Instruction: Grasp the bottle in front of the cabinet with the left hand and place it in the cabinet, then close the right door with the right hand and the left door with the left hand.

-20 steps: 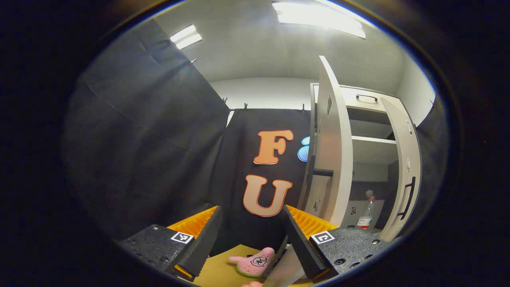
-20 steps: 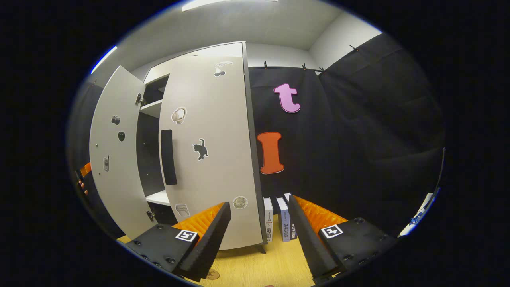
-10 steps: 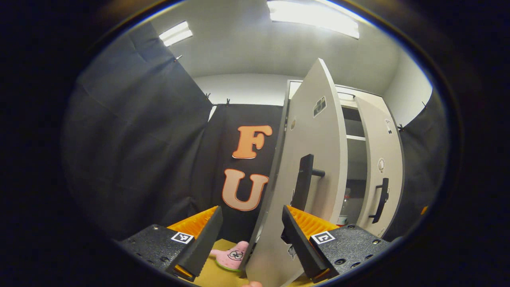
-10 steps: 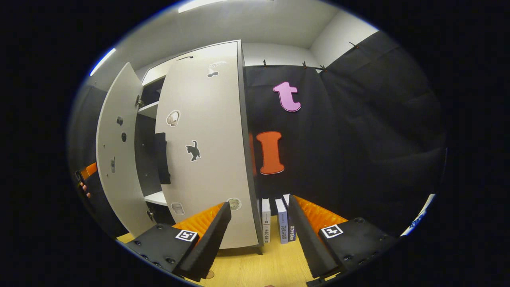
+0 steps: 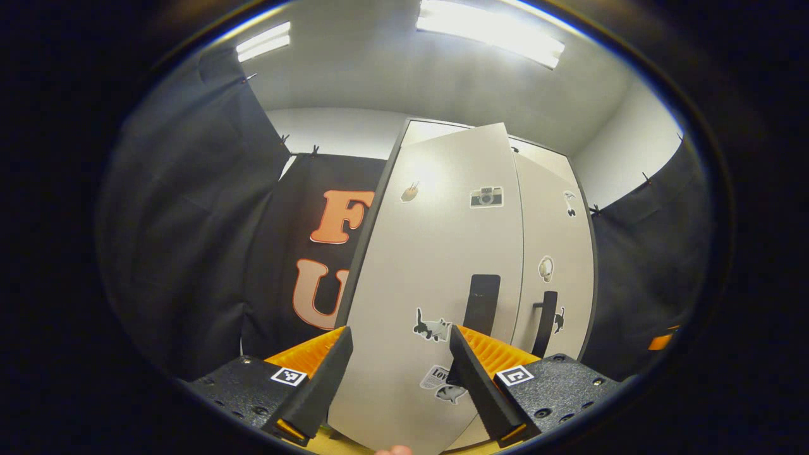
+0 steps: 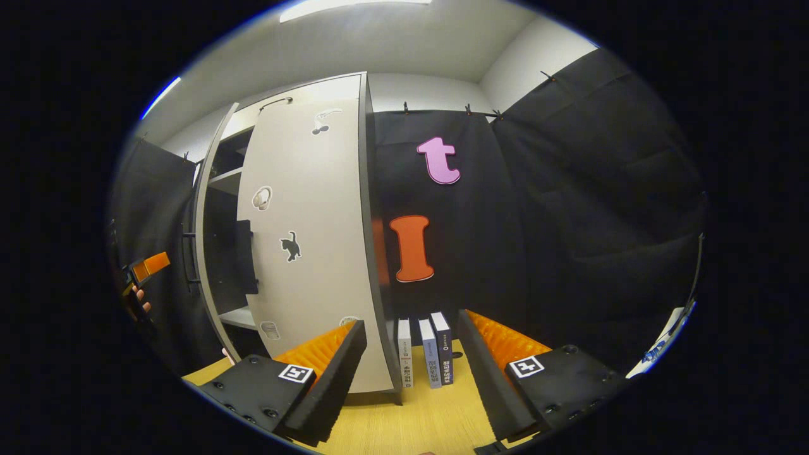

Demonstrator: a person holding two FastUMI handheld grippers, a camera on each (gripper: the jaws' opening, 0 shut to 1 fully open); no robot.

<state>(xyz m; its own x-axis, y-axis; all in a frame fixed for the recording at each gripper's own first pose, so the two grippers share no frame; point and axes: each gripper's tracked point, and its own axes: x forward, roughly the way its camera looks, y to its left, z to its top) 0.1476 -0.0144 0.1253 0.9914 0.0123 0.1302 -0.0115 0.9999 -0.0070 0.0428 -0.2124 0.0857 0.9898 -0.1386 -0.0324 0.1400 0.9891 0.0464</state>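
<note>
Left gripper view: left gripper (image 5: 398, 373), fingers apart w/ nothing held, faces the left door (image 5: 430, 265), nearly shut beside the right door (image 5: 556, 253). Bottle hidden, I guess inside the cabinet. Push flat near the handle (image 5: 481, 303), slow, until flush. Right gripper (image 6: 411, 373) also spread, empty.

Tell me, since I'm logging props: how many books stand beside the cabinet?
3: the books stand upright in a row on the table, right of the cabinet's right door. Others may hide behind it.
</note>
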